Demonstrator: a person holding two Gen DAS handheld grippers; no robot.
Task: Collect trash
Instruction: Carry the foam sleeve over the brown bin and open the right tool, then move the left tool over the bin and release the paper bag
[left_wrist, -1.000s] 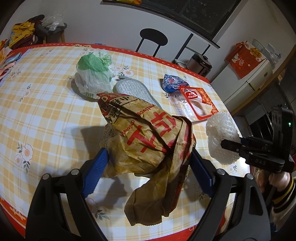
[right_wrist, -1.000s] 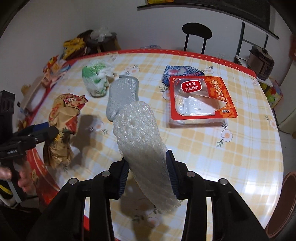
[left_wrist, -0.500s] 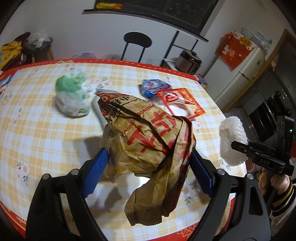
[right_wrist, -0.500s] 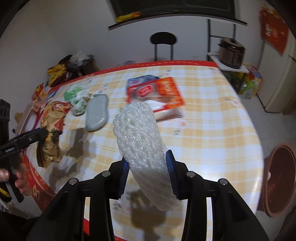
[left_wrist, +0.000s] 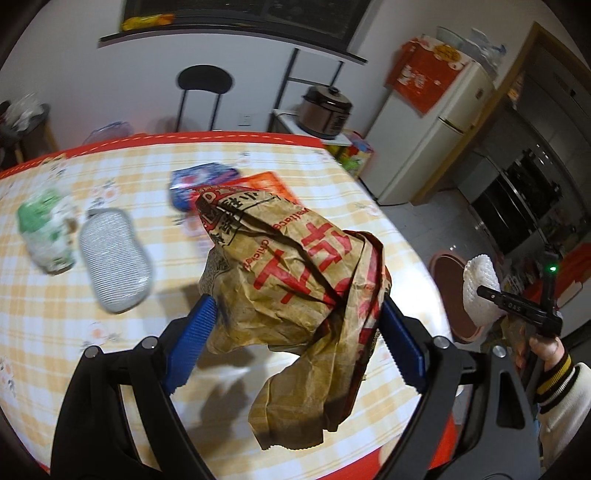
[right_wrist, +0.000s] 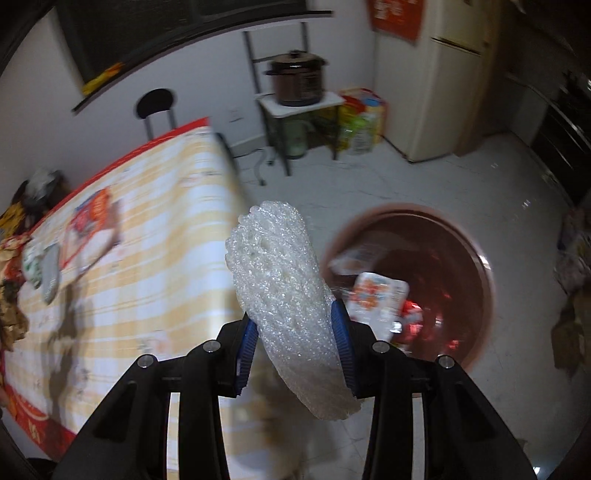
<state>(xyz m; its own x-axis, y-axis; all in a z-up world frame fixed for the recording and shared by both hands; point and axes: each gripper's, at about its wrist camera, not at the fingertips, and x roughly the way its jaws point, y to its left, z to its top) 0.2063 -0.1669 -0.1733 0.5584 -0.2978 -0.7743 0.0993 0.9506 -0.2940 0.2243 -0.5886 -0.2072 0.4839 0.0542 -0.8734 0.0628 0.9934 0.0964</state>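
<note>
Paper bag, crumpled and brown, is pinched between the wide-set blue pads of the left gripper, hanging above the table edge as before. Foam net sits squeezed in the right gripper, which a second ago was over the tablecloth and now hangs over the floor beside the red bin. Farther off, the sponge, green bag, blue wrapper and orange tray lie on the table, now left of the view.
</note>
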